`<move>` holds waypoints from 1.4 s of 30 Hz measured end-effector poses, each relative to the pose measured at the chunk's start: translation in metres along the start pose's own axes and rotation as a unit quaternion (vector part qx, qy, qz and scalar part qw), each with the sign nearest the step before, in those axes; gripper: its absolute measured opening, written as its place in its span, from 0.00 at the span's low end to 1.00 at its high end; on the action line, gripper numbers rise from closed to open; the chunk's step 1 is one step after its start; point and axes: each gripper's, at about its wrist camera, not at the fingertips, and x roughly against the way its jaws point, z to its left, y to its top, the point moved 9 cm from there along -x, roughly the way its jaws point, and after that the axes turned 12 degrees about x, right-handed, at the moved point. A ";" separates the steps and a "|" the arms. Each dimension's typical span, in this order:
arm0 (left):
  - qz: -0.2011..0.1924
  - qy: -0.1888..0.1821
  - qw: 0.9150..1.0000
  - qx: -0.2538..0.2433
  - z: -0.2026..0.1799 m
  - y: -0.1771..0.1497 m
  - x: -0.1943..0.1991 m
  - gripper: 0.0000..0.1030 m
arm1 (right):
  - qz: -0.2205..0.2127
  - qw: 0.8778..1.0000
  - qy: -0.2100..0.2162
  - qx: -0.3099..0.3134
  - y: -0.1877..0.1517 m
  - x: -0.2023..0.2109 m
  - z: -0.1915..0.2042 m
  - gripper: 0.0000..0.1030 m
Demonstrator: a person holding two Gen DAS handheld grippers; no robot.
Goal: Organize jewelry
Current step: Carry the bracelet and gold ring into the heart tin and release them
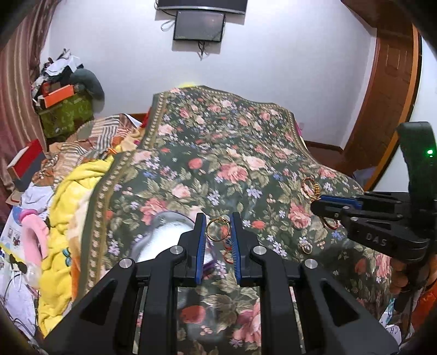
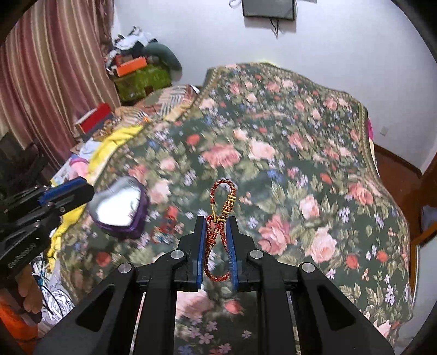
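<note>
Left of right gripper (image 2: 215, 221): heart-shaped box (image 2: 118, 203), open | braided bracelet (image 2: 221, 207) clamped in jaws, long axis forward | left gripper (image 1: 217, 218) nearer box, jaws narrow, gold ring (image 1: 217, 229) between, contact unclear

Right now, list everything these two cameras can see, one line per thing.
Braided bracelet: one, red and gold with gold beads, pinched in the right gripper.
Ring: one, gold, between the left gripper's fingers.
Heart-shaped box: one, purple with silvery inside, open on the blanket.
Small jewelry piece: one, gold-toned, on the blanket; type unclear.
Floral blanket: one, dark green with pink roses, over the bed.
Yellow blanket: one, bunched at the bed's left.
Orange box: one, on the corner pile.
Screen: one, black, on the white wall.
Curtain: one, striped pink-brown, left.
Left gripper: black, blue pads.
Right gripper: black, blue pads.
</note>
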 end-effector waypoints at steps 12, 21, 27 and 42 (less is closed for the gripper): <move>-0.038 0.020 0.999 0.012 0.027 0.022 0.025 0.16 | -0.053 0.998 0.037 0.008 0.038 0.016 0.036 0.13; -0.039 0.039 0.998 0.022 0.055 0.025 0.024 0.16 | -0.059 0.996 0.069 0.022 0.052 0.003 0.068 0.13; -0.030 0.045 0.998 0.045 0.079 0.026 0.019 0.16 | -0.051 0.994 0.097 0.028 0.054 -0.015 0.088 0.13; 0.014 0.025 0.999 0.044 0.079 0.012 -0.017 0.16 | 0.001 0.990 0.135 0.038 0.034 -0.058 0.110 0.13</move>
